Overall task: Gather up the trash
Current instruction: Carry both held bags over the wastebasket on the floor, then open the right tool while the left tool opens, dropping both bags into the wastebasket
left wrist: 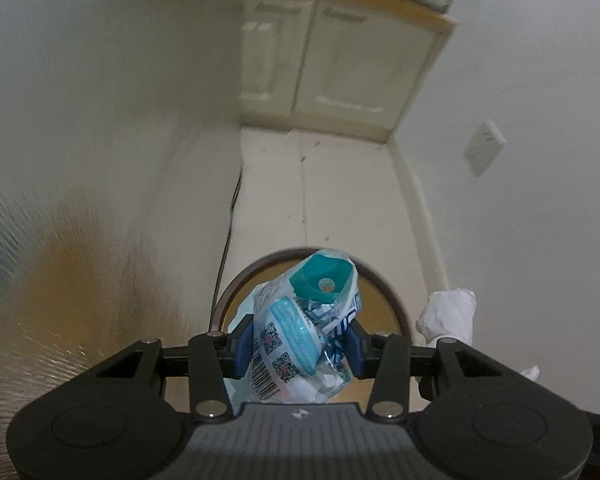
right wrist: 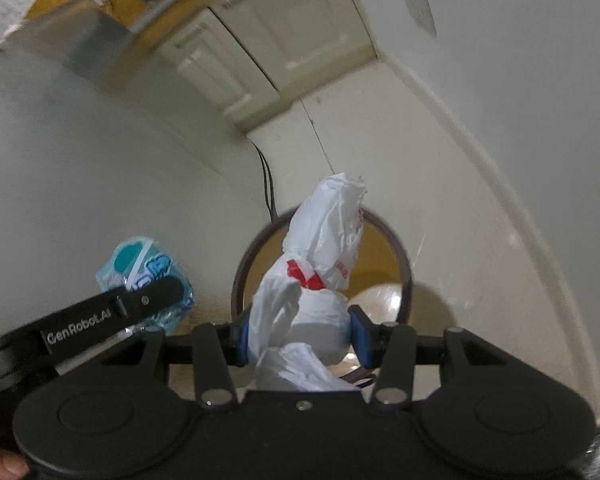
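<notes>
Over a round bin point(left wrist: 220, 300), left gripper point(left wrist: 298, 346) clamps a teal wrapper bundle point(left wrist: 300, 320), right gripper point(right wrist: 302, 334) a white bag point(right wrist: 320, 248).

cabinet doors point(left wrist: 332, 56) motion-blurred, bin point(right wrist: 404, 264) interior mostly hidden by white bag point(right wrist: 320, 264)

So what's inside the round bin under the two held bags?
The bin shows a yellow-brown interior and one pale rounded thing at the bottom; the white bag and blue packet cover the rest.

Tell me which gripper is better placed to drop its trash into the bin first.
Probably the right gripper: its white bag hangs over the bin opening. The left gripper with the teal wrapper looks close too.
</notes>
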The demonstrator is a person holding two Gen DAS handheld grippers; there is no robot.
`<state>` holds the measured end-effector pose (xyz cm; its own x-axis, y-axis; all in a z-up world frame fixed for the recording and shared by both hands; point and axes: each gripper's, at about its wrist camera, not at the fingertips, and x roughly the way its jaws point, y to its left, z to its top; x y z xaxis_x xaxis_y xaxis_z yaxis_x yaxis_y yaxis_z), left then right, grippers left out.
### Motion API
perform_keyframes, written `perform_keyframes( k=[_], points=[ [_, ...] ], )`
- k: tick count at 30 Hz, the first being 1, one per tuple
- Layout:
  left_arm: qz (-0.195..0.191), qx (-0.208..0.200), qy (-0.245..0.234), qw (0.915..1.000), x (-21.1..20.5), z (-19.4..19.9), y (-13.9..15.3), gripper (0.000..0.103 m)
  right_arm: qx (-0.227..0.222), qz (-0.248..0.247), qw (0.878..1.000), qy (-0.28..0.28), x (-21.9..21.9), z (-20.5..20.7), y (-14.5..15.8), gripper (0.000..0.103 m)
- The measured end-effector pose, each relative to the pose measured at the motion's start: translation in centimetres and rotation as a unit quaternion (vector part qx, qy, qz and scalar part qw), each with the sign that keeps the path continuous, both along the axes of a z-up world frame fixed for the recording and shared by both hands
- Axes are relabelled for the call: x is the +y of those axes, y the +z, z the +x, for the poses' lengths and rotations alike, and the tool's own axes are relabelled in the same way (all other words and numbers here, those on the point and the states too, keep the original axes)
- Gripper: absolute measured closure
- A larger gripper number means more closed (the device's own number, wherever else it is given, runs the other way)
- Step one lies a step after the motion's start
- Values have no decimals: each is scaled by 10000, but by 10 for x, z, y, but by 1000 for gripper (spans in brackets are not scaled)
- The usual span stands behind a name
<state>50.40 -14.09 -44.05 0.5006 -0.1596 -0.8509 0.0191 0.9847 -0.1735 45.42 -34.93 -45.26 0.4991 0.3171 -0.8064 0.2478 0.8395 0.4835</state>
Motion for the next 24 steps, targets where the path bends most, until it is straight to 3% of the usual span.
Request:
perform_keyframes(
  k=[6,14,24],
  points=[
    [-96,304,105,9994,7,22,-51,57,252,358,9990,-79,11,24,-52,55],
    [-160,469,26,9988,5,47,-86,57,510,379,9977,-251,9,42,-90,55],
    [-312,617,305,9971,15,42,-114,56,643,124,9979,16,20,53,-103,53]
  ],
)
